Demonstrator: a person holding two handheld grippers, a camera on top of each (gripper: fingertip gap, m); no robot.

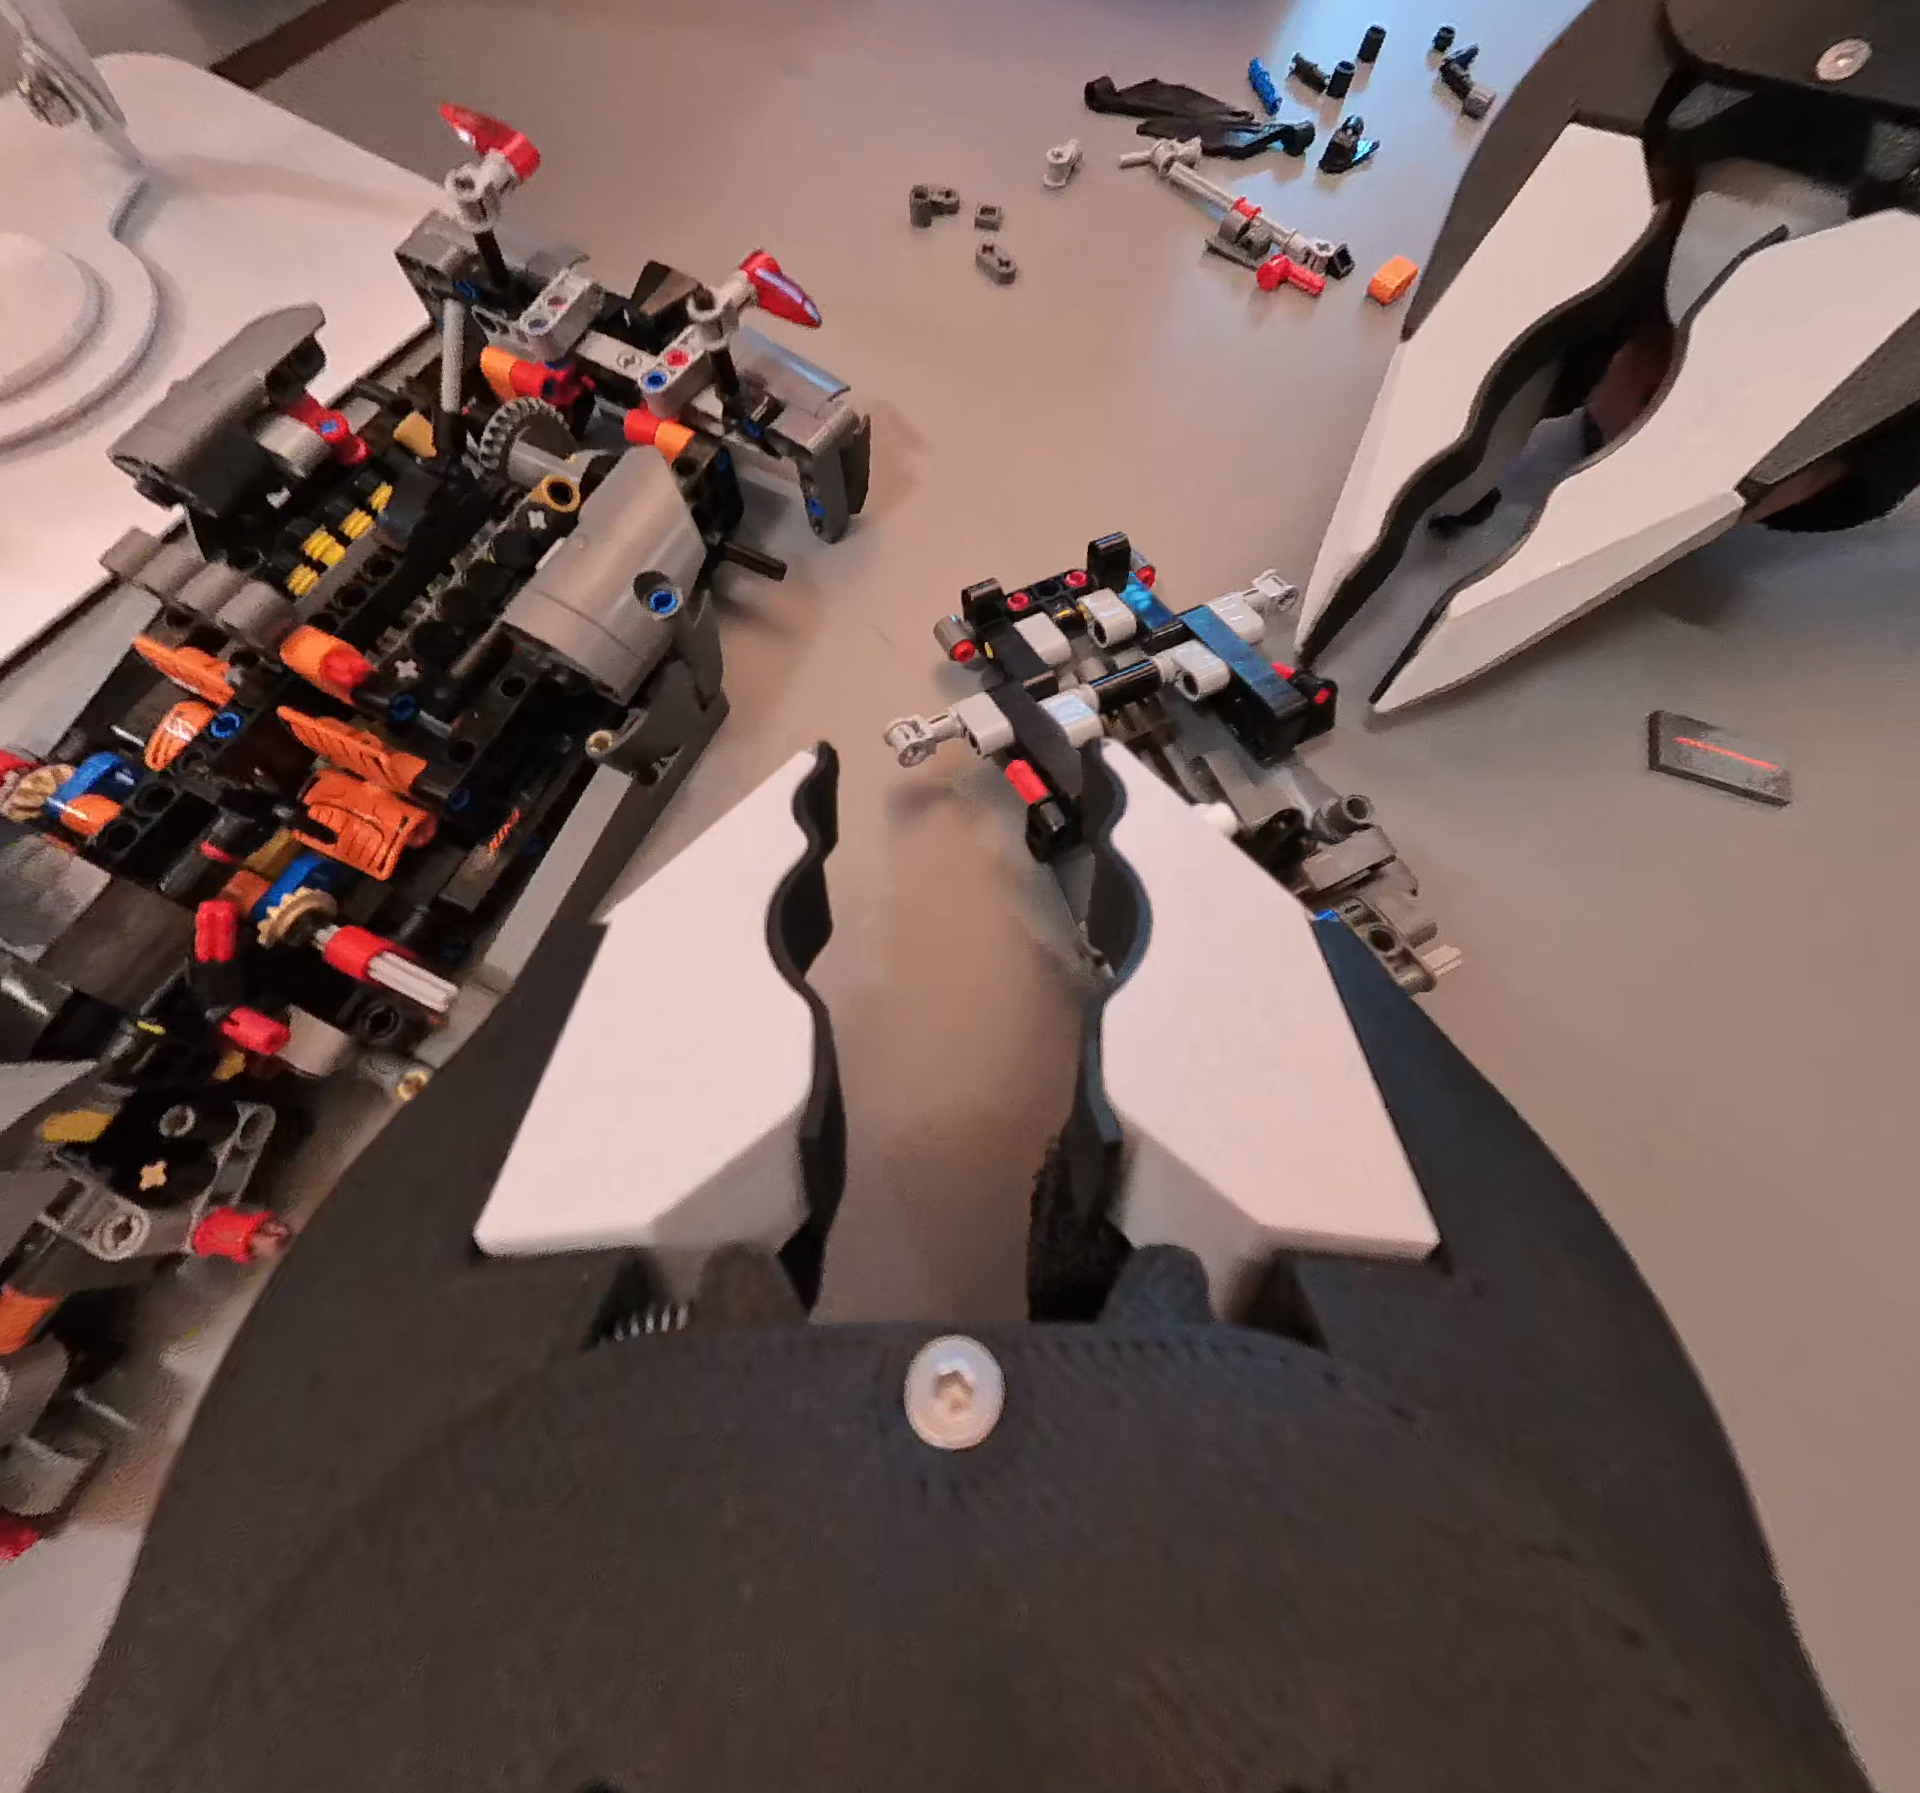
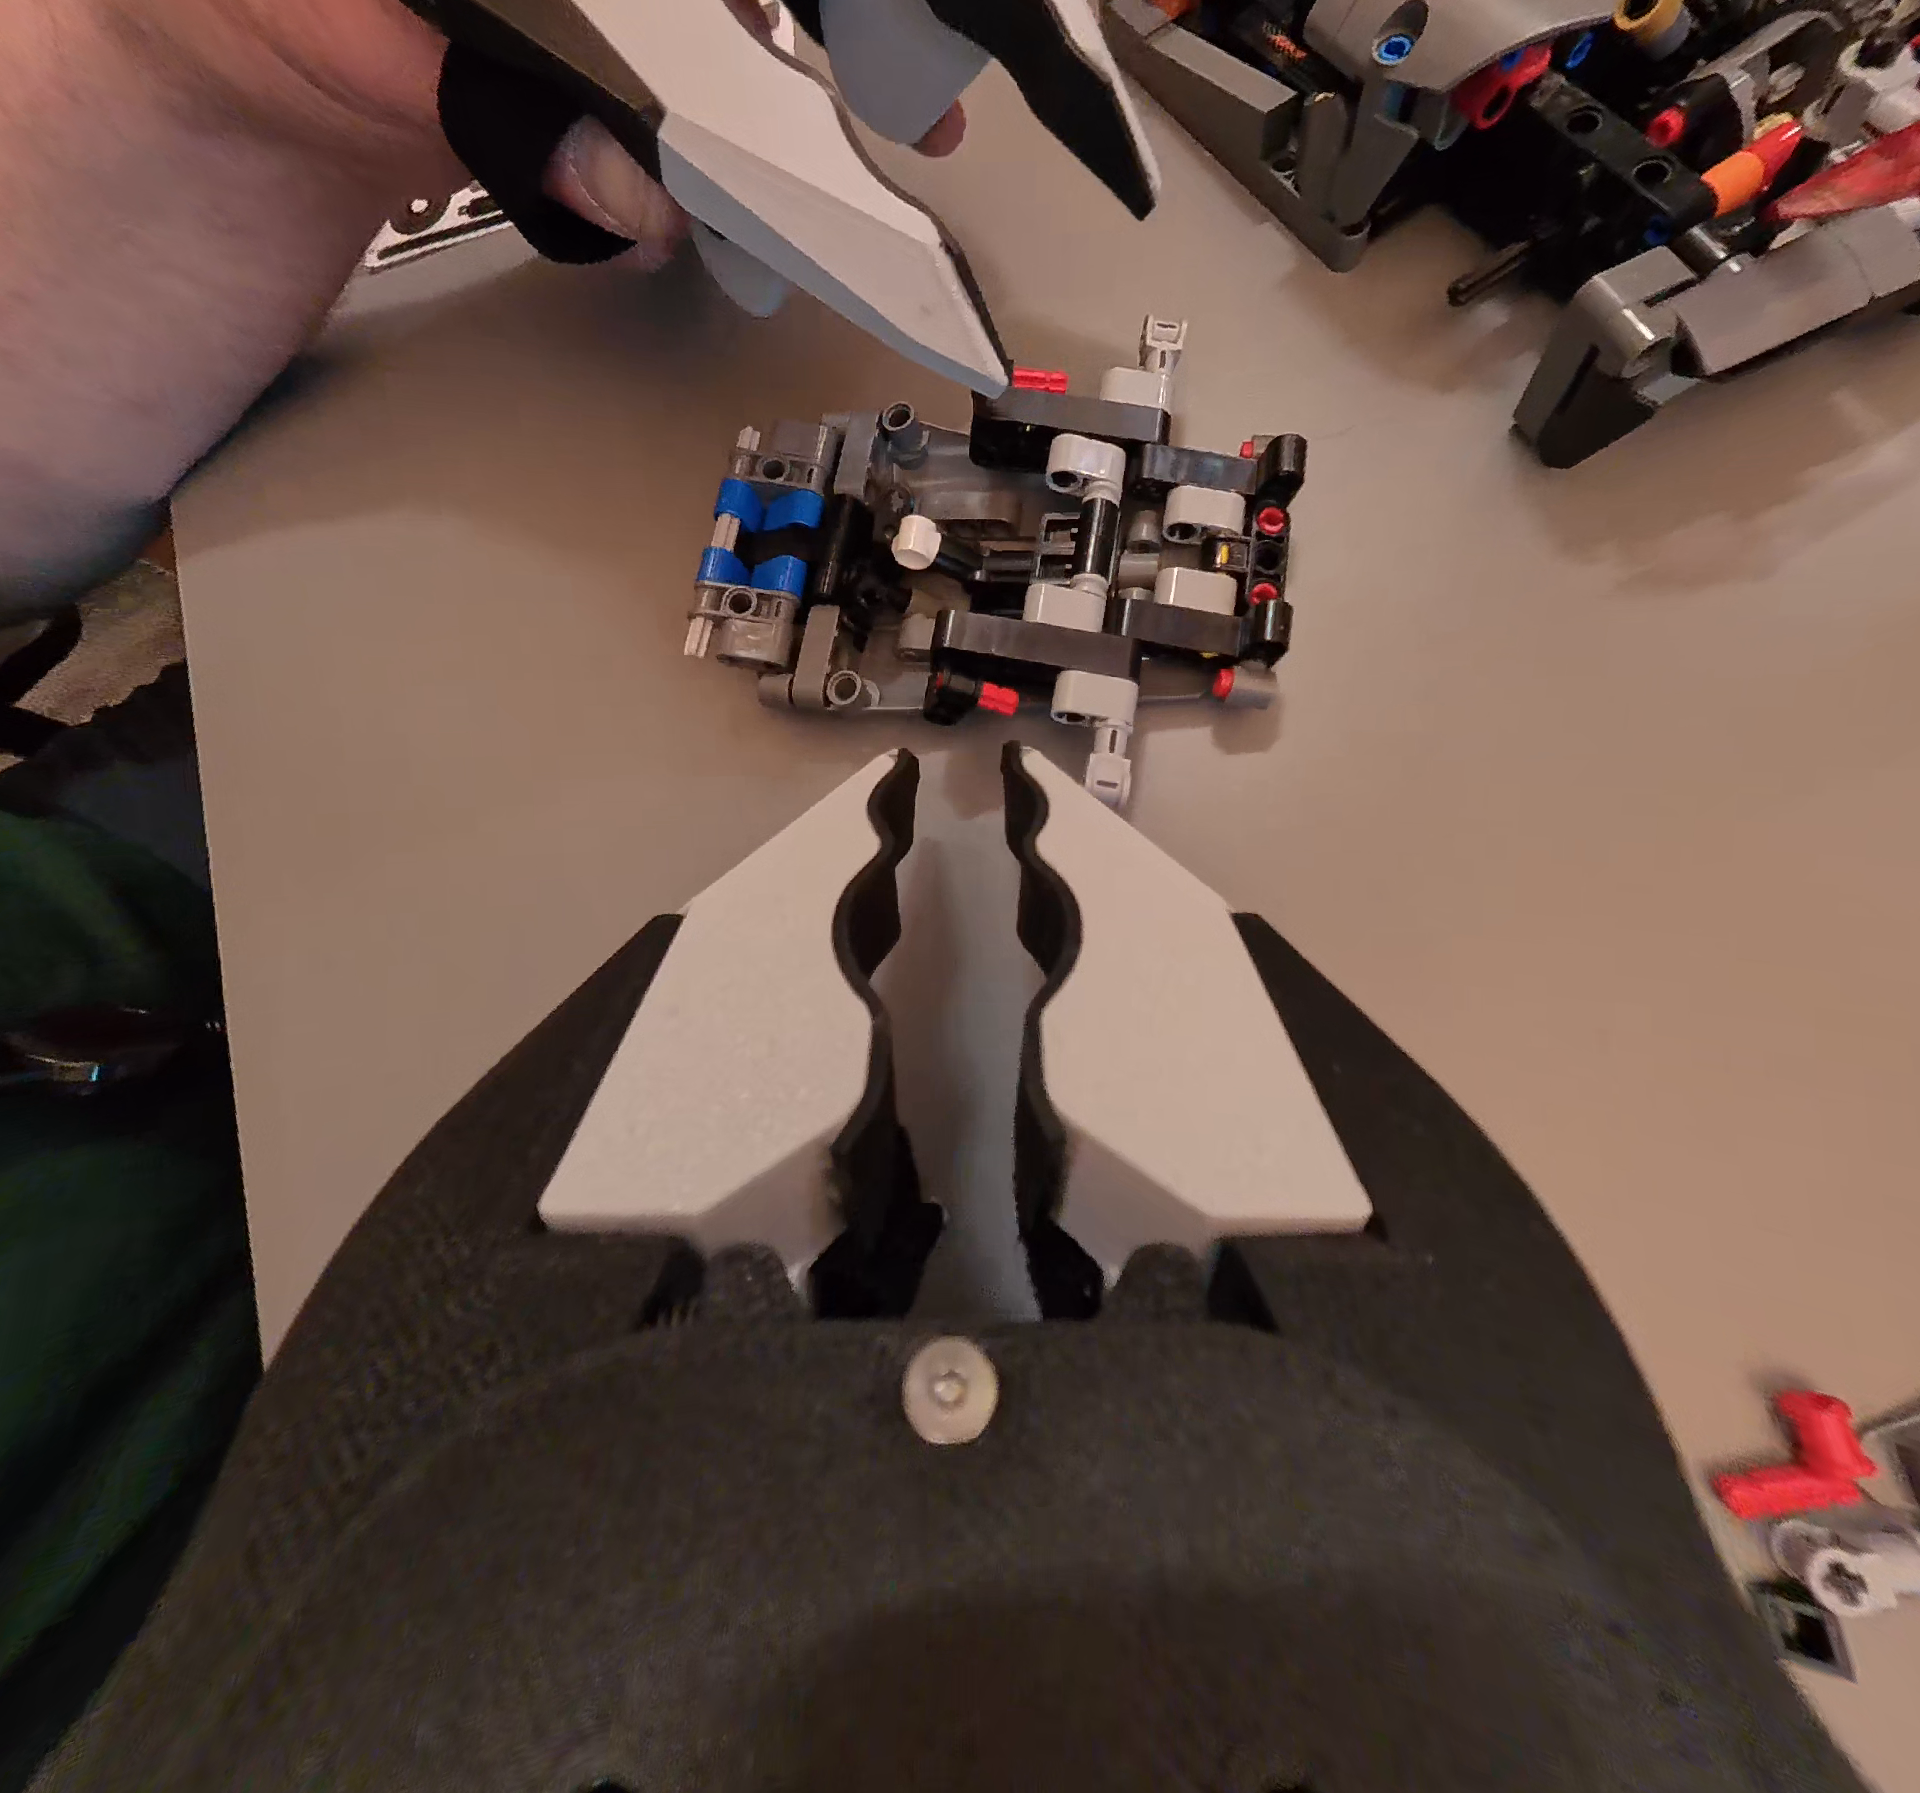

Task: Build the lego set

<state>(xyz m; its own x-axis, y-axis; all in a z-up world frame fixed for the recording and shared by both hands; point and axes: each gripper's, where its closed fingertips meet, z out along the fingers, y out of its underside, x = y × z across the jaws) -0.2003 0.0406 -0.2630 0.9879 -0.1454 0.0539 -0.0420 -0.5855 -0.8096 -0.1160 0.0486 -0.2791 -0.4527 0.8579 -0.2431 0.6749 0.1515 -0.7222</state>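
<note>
Two grippers flanked small sub-assembly lying mid-table, right of big chassis. Left gripper fingers spread, one touching its near end; right gripper fingers slightly parted, empty. Best pinched by black beams, kept flat.

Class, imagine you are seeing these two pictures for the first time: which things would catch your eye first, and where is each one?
First, the small black, grey and blue lego sub-assembly lying mid-table, with the left gripper and right gripper both open and pointing at it from opposite sides. Next, the big lego vehicle build, grey and black with orange and red accents, beside it. Farther back lies a scatter of loose small pieces.
</note>
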